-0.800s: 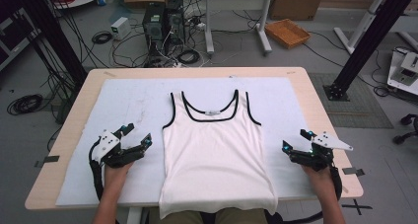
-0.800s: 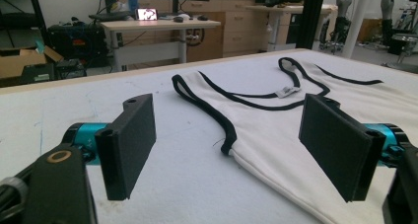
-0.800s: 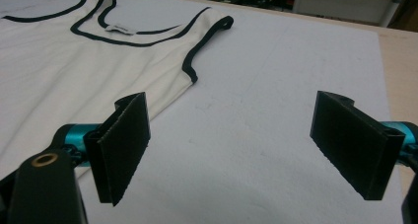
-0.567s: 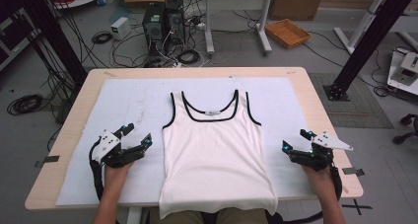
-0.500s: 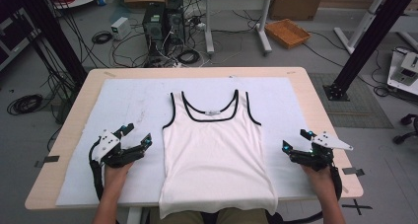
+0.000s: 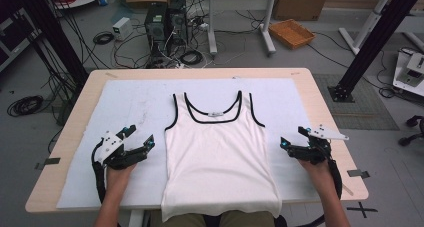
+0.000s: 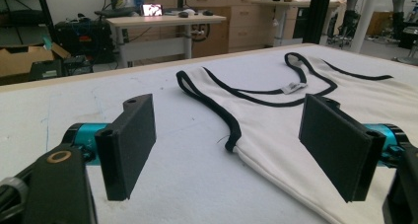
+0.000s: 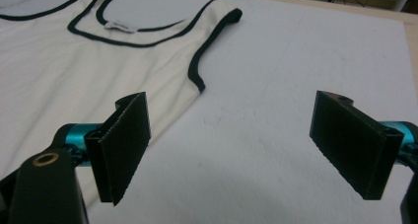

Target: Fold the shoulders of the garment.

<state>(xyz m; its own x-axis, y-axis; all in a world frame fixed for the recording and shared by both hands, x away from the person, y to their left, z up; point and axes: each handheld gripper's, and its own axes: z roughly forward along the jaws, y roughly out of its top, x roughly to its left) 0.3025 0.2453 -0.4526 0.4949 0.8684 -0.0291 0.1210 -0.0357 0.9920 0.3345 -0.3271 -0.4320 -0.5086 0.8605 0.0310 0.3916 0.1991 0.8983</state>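
Risk first: with both sets of jaws spread and holding nothing, a grab at the tank top (image 6: 220, 157) could pinch only its upper layer, or drag it and wrinkle the flat cloth. The left gripper (image 6: 136, 143) sits just left of the tank top, the right gripper (image 6: 290, 143) near its right side. The tank top is white with black trim, spread flat on the table (image 6: 80, 107), its hem at the near edge.

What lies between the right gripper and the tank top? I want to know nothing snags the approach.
Just bare white mat separates the right gripper from the tank top, as the high view shows.
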